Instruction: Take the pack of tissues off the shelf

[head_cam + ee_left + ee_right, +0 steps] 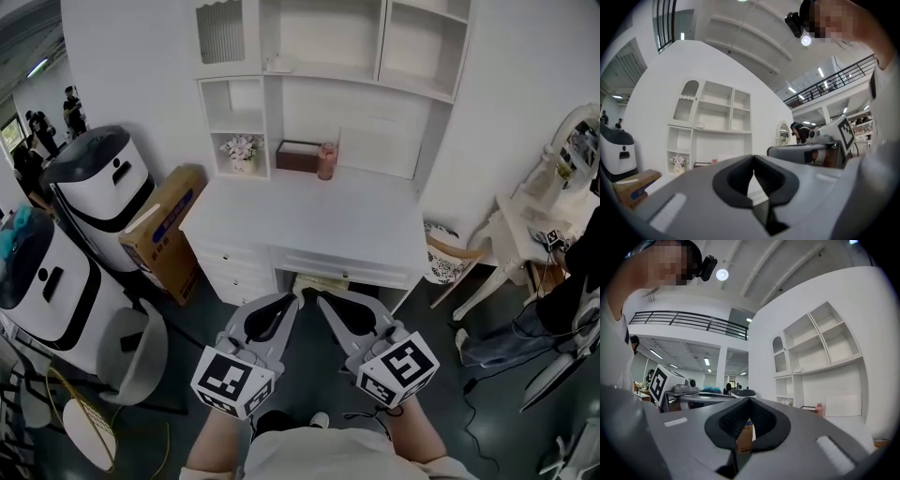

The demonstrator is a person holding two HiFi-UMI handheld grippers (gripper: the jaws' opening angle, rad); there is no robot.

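Observation:
A small white pack [275,65] lies on the hutch's upper shelf [319,71]; in the left gripper view the pack [699,124] shows on the same ledge. A dark brown box [298,155] stands at the back of the white desk [309,220], next to a pink bottle [326,161] and a pot of flowers [240,150]. Both grippers hang low in front of the desk, far from the shelf. My left gripper [292,300] [753,159] is shut with nothing in it. My right gripper [322,300] [749,400] is shut and empty too.
Two white robots [94,183] and a tilted cardboard box [164,234] stand left of the desk. A wicker chair [448,258], a white side table [530,230] and a seated person [553,305] are at the right. The floor is dark.

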